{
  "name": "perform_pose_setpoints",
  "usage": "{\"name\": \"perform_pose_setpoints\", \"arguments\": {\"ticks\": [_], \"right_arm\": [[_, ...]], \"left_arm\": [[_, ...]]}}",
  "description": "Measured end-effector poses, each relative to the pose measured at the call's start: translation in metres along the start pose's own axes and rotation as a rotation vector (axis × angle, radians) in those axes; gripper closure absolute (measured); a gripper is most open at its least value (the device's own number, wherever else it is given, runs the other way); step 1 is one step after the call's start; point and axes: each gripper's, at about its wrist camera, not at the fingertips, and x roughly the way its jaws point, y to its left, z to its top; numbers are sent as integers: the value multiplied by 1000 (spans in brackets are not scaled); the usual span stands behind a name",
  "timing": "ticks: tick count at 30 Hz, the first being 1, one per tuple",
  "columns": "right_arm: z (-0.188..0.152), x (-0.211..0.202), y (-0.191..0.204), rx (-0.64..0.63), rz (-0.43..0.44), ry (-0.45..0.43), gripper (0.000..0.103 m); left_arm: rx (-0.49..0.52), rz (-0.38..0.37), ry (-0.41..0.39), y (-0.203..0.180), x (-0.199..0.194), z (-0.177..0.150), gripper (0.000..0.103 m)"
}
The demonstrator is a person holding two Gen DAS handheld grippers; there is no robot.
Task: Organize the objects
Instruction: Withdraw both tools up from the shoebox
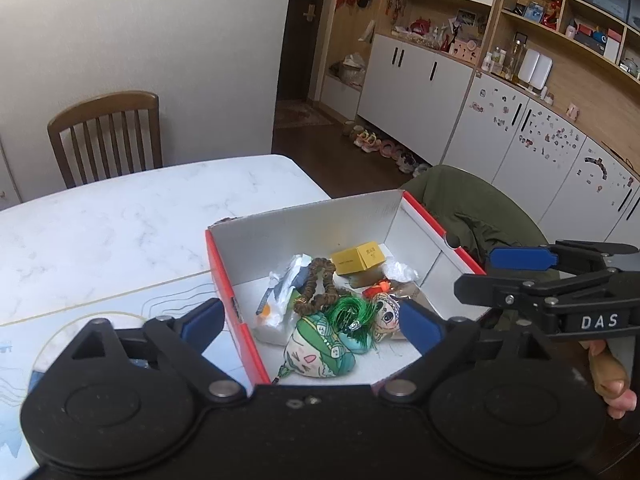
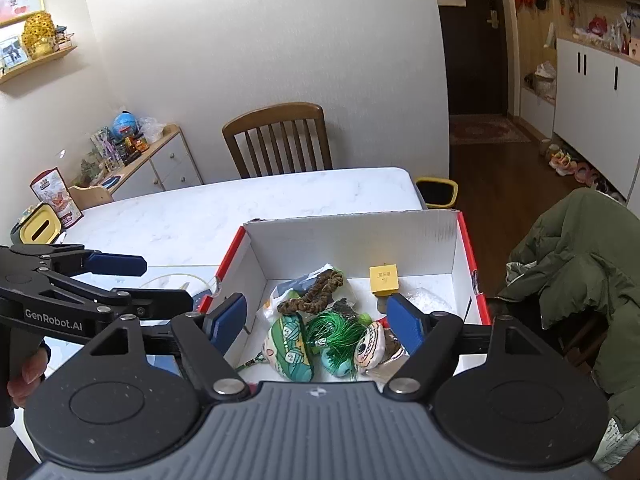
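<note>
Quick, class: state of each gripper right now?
Left gripper: open, holding nothing.
Right gripper: open, holding nothing.

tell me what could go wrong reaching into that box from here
The green tassel lies tangled among the printed fabric sachets and the brown scrunchie, so grabbing one may drag out the others. Both open tongs, left and right, hover over the same red-edged cardboard box, so they might collide.

Black left tool (image 1: pixel 312 320) and right tool (image 2: pixel 316 320) carry blue pads, silver screws, white lettering.
</note>
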Motion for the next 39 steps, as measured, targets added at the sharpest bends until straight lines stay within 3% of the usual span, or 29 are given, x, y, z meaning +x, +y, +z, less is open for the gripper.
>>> {"name": "perform_pose_setpoints", "arguments": {"ticks": [11,23,39], "right_arm": [[-16,-26,15,-28,-13,-81,3],[-26,-43,19,-14,-18,-126,2],[-36,-48,23,3,-24,-116,1]], "left_arm": [[-13,10,-45,-4,-22,-13,1],[-1,1,-60,-14,-32,-24,0],[14,7,-59,-18,-32,-30,1]]}}
